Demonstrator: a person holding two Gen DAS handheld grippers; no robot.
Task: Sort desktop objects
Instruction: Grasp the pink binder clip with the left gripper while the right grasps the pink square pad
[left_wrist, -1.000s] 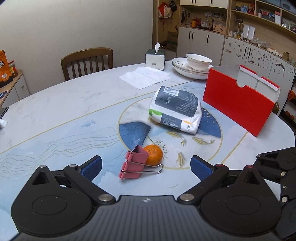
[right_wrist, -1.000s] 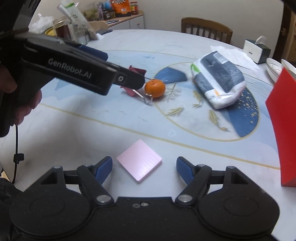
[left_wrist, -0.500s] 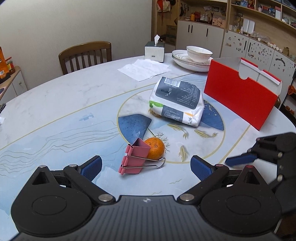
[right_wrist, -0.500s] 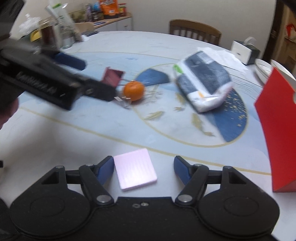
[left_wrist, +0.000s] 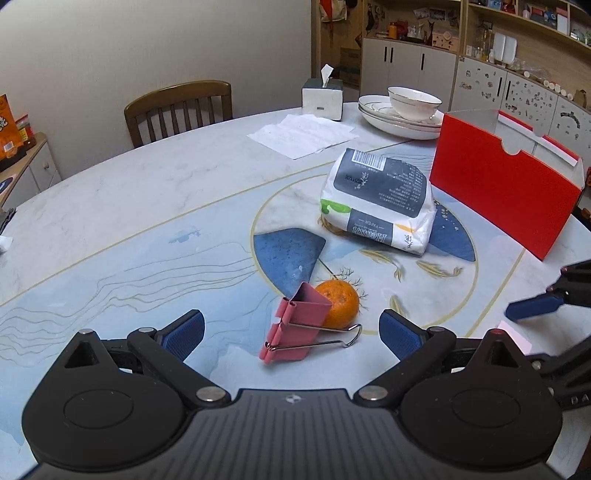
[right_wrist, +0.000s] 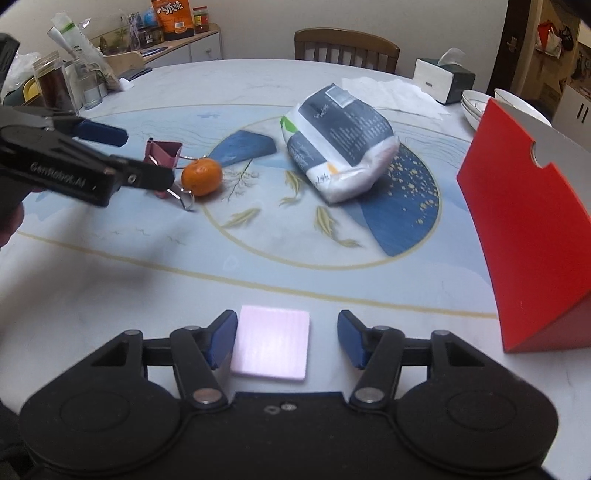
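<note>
Right tongs (right_wrist: 286, 338) closing around pink pad (right_wrist: 271, 345), gap right side; left tongs (left_wrist: 291, 332) wide, straddling binder clip (left_wrist: 295, 325)

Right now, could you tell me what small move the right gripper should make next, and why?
Probably finish closing the right gripper on the pink pad: its jaws are closing with the pad lying flat between them, the left one about touching, the right one clear of it.

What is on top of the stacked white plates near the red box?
A white bowl sits on the plates. What it holds is hidden by its rim.
</note>
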